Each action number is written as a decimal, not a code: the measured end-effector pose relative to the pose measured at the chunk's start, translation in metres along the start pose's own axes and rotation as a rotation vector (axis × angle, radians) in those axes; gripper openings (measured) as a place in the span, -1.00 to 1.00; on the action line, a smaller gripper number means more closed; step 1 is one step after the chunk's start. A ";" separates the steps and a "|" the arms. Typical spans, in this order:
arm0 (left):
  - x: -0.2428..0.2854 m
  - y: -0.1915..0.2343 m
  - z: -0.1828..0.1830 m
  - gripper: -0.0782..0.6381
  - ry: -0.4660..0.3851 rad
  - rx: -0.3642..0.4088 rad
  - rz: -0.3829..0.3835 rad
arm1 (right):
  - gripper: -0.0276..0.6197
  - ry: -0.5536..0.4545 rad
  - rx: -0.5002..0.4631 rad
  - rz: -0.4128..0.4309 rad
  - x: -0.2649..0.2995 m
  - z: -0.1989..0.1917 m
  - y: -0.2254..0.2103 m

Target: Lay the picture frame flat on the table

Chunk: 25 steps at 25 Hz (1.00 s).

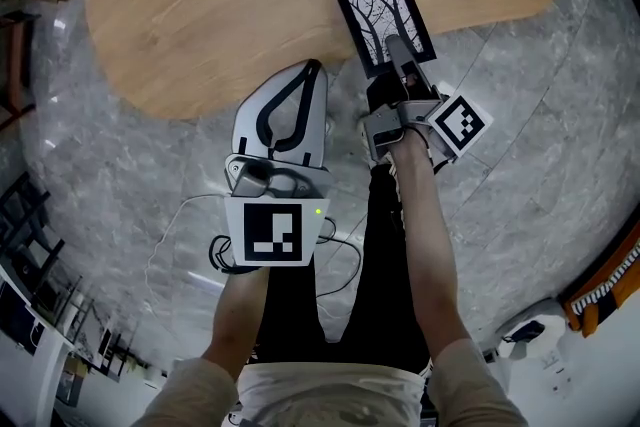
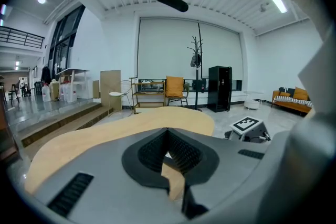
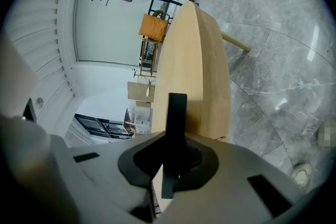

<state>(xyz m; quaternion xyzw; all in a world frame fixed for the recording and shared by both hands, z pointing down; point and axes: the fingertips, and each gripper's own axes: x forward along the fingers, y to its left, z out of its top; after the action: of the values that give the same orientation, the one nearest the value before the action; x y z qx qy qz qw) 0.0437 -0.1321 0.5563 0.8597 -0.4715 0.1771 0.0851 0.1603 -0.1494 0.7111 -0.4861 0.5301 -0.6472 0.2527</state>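
My right tool [image 1: 397, 50] is clamped on the picture frame [image 1: 383, 18], gripping it at its near short end. In the right gripper view the frame shows edge-on as a dark slab pinched between the jaws. The frame sits over the right part of the wooden bench [image 1: 220, 5], its near end about level with the bench's near edge. It faces up towards me, so I can see the black border and the bare trees in the print. I cannot tell whether its back is touching the wood or is just above it.

My left tool [image 1: 308, 70] is to the left of the frame and apart from it. Its tips reach just over the bench's near edge. They are together, with nothing between them, only the bench top showing through the gap behind them. Below both tools is grey marble floor [image 1: 520, 145].
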 end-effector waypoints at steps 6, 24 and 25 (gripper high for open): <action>0.004 0.021 -0.002 -0.76 0.017 -0.012 0.006 | -0.82 -0.015 -0.024 -0.064 0.030 -0.001 0.009; 0.010 0.055 0.017 -0.76 0.001 -0.023 0.013 | 0.12 -0.029 -0.155 -0.375 0.066 0.000 0.025; 0.009 0.056 0.018 -0.76 -0.002 -0.030 0.015 | 0.15 -0.031 -0.165 -0.392 0.065 0.000 0.024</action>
<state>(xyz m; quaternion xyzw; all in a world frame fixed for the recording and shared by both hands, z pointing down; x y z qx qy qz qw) 0.0052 -0.1747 0.5425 0.8550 -0.4805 0.1697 0.0963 0.1298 -0.2118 0.7120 -0.6087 0.4728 -0.6308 0.0895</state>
